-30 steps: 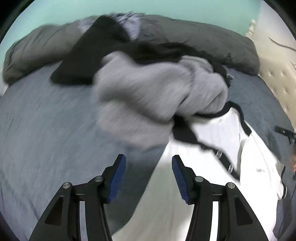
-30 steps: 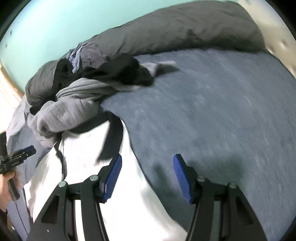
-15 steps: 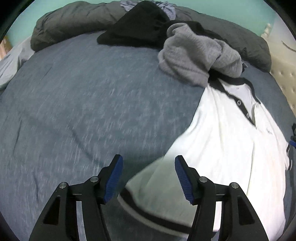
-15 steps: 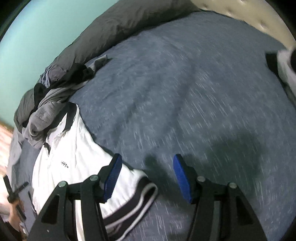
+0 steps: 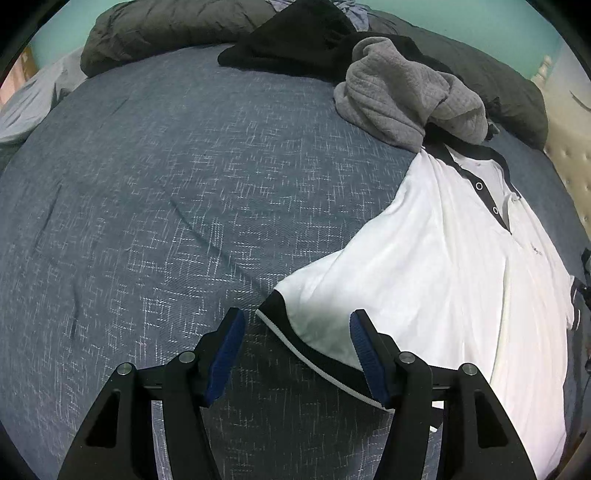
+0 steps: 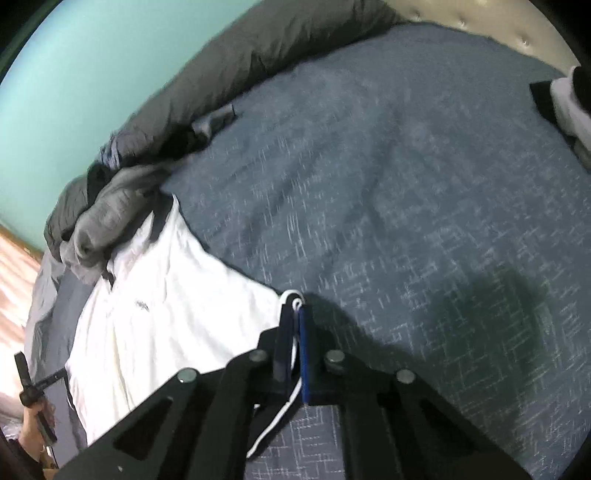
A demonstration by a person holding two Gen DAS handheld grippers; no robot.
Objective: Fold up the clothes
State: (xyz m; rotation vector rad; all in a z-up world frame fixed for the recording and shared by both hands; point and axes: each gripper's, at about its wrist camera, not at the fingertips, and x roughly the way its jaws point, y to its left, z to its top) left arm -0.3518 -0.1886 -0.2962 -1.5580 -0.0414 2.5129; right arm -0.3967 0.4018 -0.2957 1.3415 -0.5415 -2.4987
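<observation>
A white polo shirt (image 5: 436, 266) lies spread on the blue-grey bedspread (image 5: 155, 206), filling the right half of the left wrist view. Its dark collar points to the upper right, tucked under a crumpled grey sweater (image 5: 402, 99). One sleeve reaches toward lower centre, ending in a black cuff edged with a thin white stripe.

The left gripper (image 5: 297, 354) hovers at the bottom of that view with its blue pads spread wide, the jaws apart — the striped cuff lies between them, nearer the right-hand pad, and neither pad presses on it.

In the right wrist view the right gripper (image 6: 293, 339) is clamped tight, blue pads almost together, pinching the black-and-white trim of the shirt's (image 6: 166, 295) other sleeve. The pinched edge bunches at the fingertips and a white-edged strip trails down below the jaws.

To the left of the shirt in the left wrist view, the bedspread runs bare and flat across the whole left and centre of the frame. In the right wrist view the same holds for the right and centre. The far edge is crowded: a dark grey duvet (image 5: 166, 29) rolled along the top, a black garment (image 5: 291, 40) heaped against it beside the sweater. A tufted headboard (image 5: 569, 162) borders the right edge.
</observation>
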